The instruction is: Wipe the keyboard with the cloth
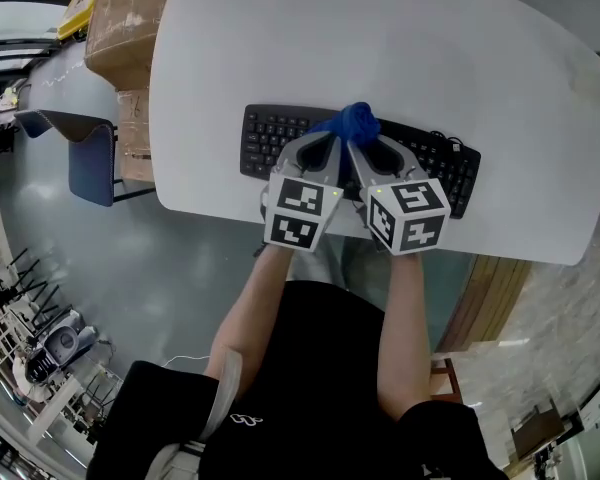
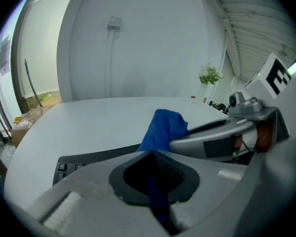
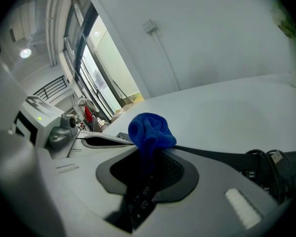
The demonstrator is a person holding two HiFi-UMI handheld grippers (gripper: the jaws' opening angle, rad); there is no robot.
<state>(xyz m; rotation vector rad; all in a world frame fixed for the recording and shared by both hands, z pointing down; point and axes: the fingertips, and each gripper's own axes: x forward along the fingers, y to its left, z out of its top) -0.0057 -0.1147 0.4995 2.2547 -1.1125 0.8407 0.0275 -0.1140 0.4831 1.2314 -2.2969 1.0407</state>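
A black keyboard (image 1: 440,163) lies on the white table (image 1: 380,48), near its front edge. A bunched blue cloth (image 1: 355,121) sits over the keyboard's middle. My left gripper (image 1: 333,136) and right gripper (image 1: 366,140) meet at it side by side, each shut on a part of the cloth. In the left gripper view the cloth (image 2: 164,126) rises past my left gripper (image 2: 152,154), a blue strip runs down between the jaws, and the keyboard (image 2: 69,164) shows at the lower left. In the right gripper view the cloth (image 3: 149,130) bulges above my right gripper (image 3: 149,156), over the keyboard (image 3: 222,154).
The keyboard's cable (image 3: 266,164) coils at its right end. Cardboard boxes (image 1: 125,28) and a blue chair (image 1: 90,158) stand left of the table. A small plant (image 2: 209,75) sits at the table's far side. The table's front edge (image 1: 280,223) runs just under the grippers.
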